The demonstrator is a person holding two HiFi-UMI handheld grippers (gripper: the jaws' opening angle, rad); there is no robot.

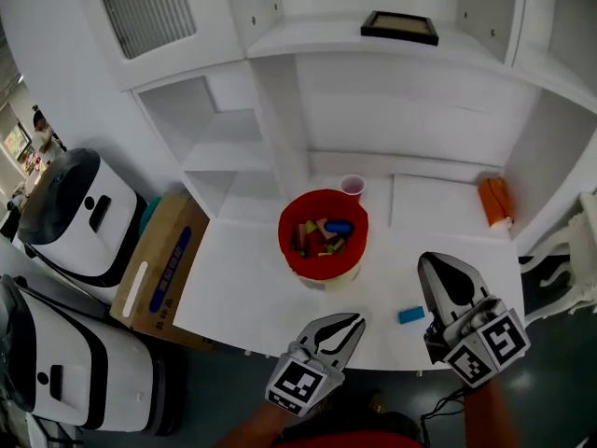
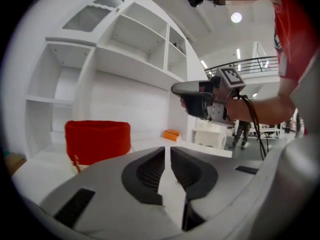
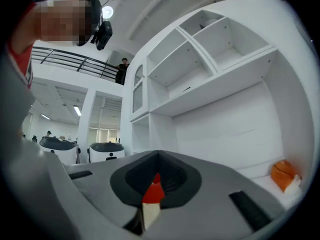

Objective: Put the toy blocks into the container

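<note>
The red container (image 1: 291, 239) stands mid-table with several coloured toy blocks (image 1: 322, 234) inside; it also shows as a red tub (image 2: 97, 141) in the left gripper view. One blue block (image 1: 411, 315) lies on the white table (image 1: 242, 292) near the front edge, between my two grippers. My left gripper (image 1: 343, 329) (image 2: 167, 151) hovers at the front edge, below the container, jaws a narrow slit apart and empty. My right gripper (image 1: 438, 271) (image 3: 157, 170) hangs just right of the blue block, shut and empty; a sliver of red shows through its slit. It also appears in the left gripper view (image 2: 175, 89).
A pink cup (image 1: 352, 187) stands right behind the container. An orange object (image 1: 495, 201) lies at the table's right end. White shelving rises behind, with a black frame (image 1: 399, 26) on top. A cardboard box (image 1: 163, 267) and white machines (image 1: 70, 215) stand on the floor at left.
</note>
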